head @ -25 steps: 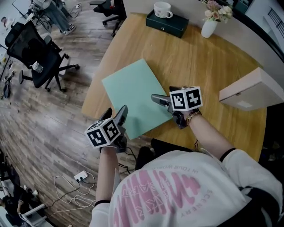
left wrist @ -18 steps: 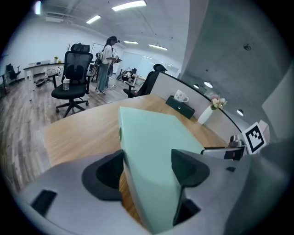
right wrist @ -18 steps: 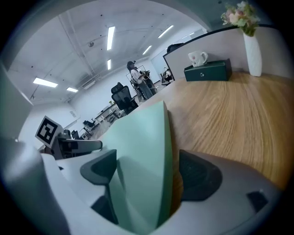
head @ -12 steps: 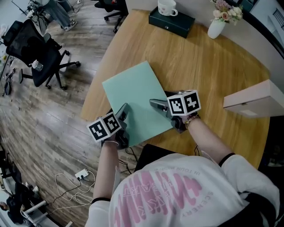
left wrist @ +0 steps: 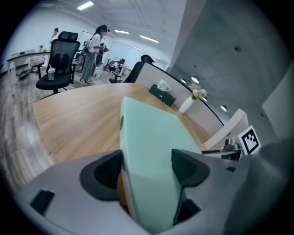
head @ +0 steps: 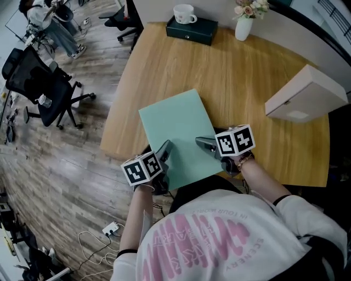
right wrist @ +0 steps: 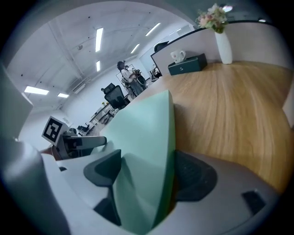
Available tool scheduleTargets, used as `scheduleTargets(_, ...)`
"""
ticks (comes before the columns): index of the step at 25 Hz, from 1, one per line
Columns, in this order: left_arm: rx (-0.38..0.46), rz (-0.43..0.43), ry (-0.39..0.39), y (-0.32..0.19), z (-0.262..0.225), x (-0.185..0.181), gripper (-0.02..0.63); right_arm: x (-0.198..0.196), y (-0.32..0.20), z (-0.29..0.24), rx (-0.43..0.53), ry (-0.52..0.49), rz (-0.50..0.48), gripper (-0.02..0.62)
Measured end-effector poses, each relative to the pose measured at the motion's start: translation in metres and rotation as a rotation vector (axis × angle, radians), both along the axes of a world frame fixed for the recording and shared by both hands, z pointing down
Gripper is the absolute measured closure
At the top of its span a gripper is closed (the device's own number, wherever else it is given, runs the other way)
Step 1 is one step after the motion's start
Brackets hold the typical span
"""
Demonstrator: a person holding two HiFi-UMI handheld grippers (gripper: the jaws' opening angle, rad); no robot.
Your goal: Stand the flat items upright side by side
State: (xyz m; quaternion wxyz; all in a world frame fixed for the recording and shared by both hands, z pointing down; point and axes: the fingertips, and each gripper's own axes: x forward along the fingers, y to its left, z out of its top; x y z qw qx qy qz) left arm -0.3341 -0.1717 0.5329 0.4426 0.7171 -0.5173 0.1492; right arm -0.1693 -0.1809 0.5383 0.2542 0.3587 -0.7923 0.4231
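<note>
A mint-green flat box lies on the round wooden table, its near edge jutting past the table's rim toward me. My left gripper sits at the box's near left corner. In the left gripper view the box fills the gap and both pads touch it. My right gripper is at the near right corner. Its jaws have just been closing, and in the right gripper view the box is between them with both pads against it.
A beige box stands at the table's right. At the far edge are a dark green case with a white cup on it and a white vase of flowers. An office chair and cables are on the floor to the left.
Both grippers have moved forward onto the box's near corners. The right jaws have narrowed around the box.
</note>
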Motion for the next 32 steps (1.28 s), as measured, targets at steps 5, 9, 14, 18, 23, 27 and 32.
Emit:
scheduleTargets(5, 0.002, 0.179, -0.042, 0.034, -0.006, 0.039, 0.270, 0.037, 0.055, -0.001, -0.030, -0.008, 0.108, 0.230)
scheduleTargets(9, 0.078, 0.331, -0.069, 0.038, -0.018, 0.093, 0.268, 0.085, 0.077, -0.011, 0.032, 0.029, 0.177, 0.230)
scheduleTargets(14, 0.217, 0.549, -0.114, 0.042, -0.054, 0.164, 0.267, 0.148, 0.105, -0.039, 0.110, 0.112, 0.304, 0.233)
scheduleTargets(18, 0.337, 0.663, -0.158, 0.042, -0.087, 0.206, 0.262, 0.184, 0.114, -0.062, 0.177, 0.103, 0.395, 0.235)
scheduleTargets(23, 0.442, 0.737, -0.171, 0.047, -0.122, 0.256, 0.261, 0.229, 0.126, -0.088, 0.269, 0.102, 0.469, 0.235)
scheduleTargets(27, 0.520, 0.780, -0.197, 0.057, -0.150, 0.299, 0.260, 0.274, 0.131, -0.117, 0.359, 0.195, 0.457, 0.235)
scheduleTargets(32, 0.581, 0.775, -0.152, 0.066, -0.178, 0.358, 0.261, 0.339, 0.133, -0.155, 0.470, 0.307, 0.456, 0.245)
